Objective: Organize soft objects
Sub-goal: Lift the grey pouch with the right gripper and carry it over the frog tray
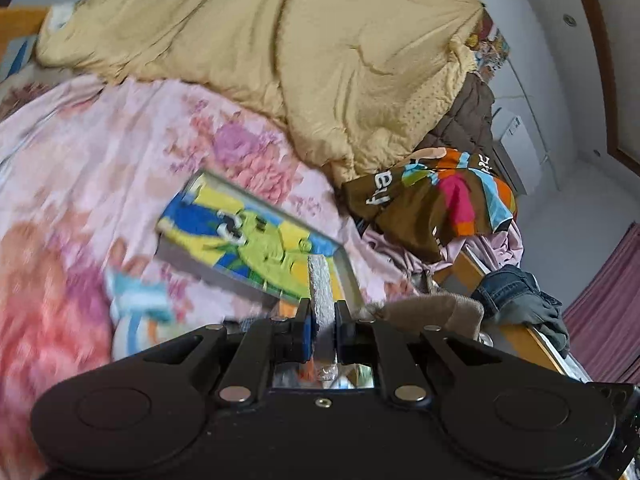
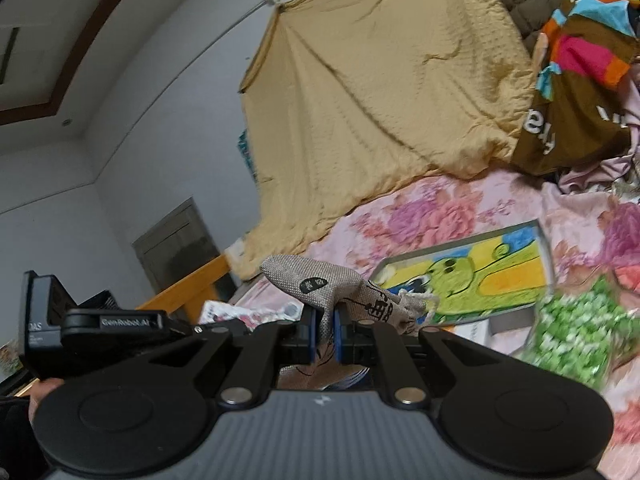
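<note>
Pouch: we see a grey cloth drawstring pouch (image 2: 320, 286) with black marks on it, lifted above the bed and pinched at its middle by the right gripper (image 2: 324, 334).
Right gripper: we see its blue pads closed tight on the pouch, and the pouch's cord end hangs to the right of the jaws.
Left gripper: we see the left gripper (image 1: 323, 330) closed on a thin grey-white strip (image 1: 321, 286) that sticks up between its pads. We cannot tell what the strip belongs to.
Tray: we see a flat grey tray (image 1: 256, 286) lying on the pink flower sheet (image 1: 100, 152), with a bright blue, yellow and green cartoon picture (image 1: 256, 240) inside it. It sits just past both grippers.
Tan blanket: we see a big tan blanket (image 1: 280, 40) piled at the far side of the bed.
Clothes pile: we see a brown cloth with bright patches (image 1: 436, 196) and a brown quilted jacket (image 1: 468, 120) beside the blanket, and jeans (image 1: 508, 284) over the bed's wooden edge.
Green bag: we see a blurry green and white speckled thing (image 2: 576, 336) on the sheet, near the tray.
</note>
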### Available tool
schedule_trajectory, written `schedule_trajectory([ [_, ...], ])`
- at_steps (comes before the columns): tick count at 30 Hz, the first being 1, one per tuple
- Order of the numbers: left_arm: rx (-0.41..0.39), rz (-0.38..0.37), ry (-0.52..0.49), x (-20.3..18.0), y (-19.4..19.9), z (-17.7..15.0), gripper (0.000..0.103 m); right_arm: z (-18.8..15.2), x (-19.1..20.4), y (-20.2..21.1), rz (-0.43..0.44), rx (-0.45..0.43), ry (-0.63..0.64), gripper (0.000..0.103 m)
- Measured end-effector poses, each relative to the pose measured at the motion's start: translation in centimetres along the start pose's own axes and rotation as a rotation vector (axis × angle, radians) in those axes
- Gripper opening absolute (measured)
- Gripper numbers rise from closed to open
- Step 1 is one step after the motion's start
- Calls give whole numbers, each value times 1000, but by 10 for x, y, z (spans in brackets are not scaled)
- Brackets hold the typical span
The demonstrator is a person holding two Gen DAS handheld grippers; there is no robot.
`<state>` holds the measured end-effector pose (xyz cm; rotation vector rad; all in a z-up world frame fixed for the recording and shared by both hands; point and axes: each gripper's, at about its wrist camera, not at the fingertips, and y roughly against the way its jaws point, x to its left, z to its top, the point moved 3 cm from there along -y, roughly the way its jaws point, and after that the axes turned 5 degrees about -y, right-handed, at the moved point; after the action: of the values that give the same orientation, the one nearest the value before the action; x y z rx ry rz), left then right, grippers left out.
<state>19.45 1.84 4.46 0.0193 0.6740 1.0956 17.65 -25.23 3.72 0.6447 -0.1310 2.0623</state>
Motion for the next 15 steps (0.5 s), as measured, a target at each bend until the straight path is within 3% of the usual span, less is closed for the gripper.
schedule_trajectory([
  [7,16,19,-49,4,-71,28,11,29,-33,-45,-53,-41,5,10],
  [15,48,57,-85,11,-149,42,11,49,-82,-101,-94,-63,-75,10],
])
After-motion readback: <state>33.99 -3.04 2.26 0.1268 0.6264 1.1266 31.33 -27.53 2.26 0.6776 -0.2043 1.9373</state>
